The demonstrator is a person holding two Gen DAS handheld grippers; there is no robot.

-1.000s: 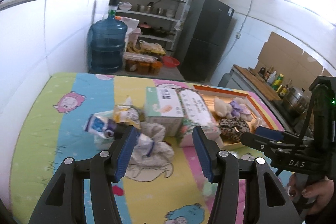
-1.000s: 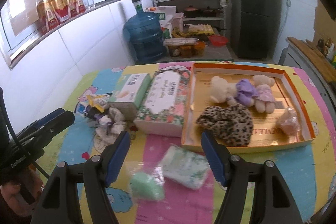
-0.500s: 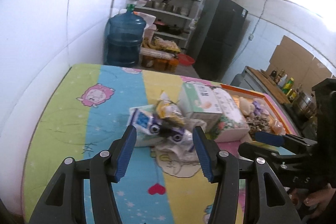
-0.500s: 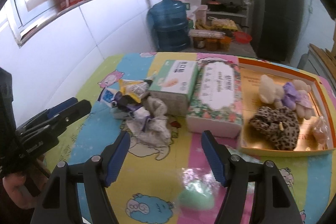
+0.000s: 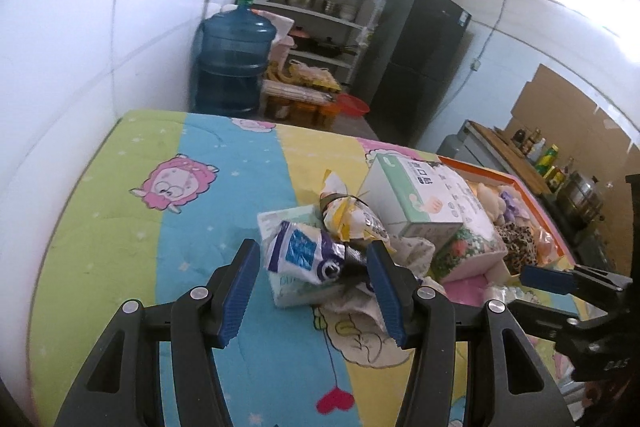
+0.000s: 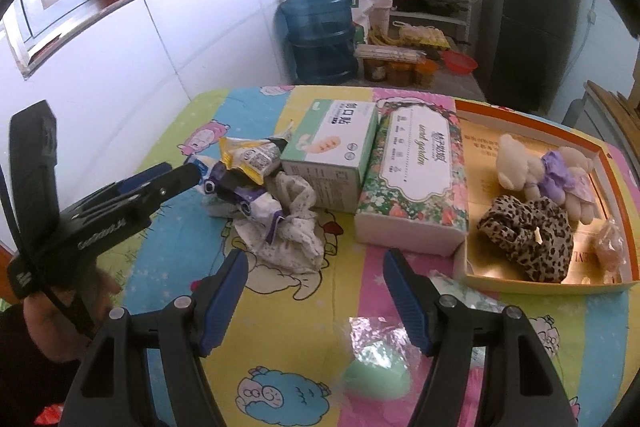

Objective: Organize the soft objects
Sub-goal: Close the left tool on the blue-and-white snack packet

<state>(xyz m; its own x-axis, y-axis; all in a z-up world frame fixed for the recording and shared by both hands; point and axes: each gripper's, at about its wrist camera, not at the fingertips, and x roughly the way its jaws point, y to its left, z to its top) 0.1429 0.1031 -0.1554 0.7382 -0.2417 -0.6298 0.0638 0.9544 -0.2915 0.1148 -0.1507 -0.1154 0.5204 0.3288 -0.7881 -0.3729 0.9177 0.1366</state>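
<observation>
Two grippers hang over a worktop spread with a striped cartoon-sheep cover. The left gripper has its jaws spread wide, and between the blue pads lies a blue-and-white crumpled packet resting on a pale green tissue pack. Whether the pads touch the packet cannot be told. Just behind it sits a yellow-and-white wrapper, and a spotted white cloth lies bunched to the right of the heap.

The right gripper also has its jaws spread, holding nothing; below them on the cover lie a mint-green soft lump in clear film and a clear-wrapped pale packet, partly hidden by the right finger. In the right wrist view the left gripper reaches in from the left, its tips at the heap of packets.

Beyond the heap stand a green-and-white box and, touching its right side, a floral tissue box. Next to that is an orange-rimmed tray holding a cream plush toy, a plush in a purple dress, a leopard-print scrunchie and a small pinkish wrapped item.
</observation>
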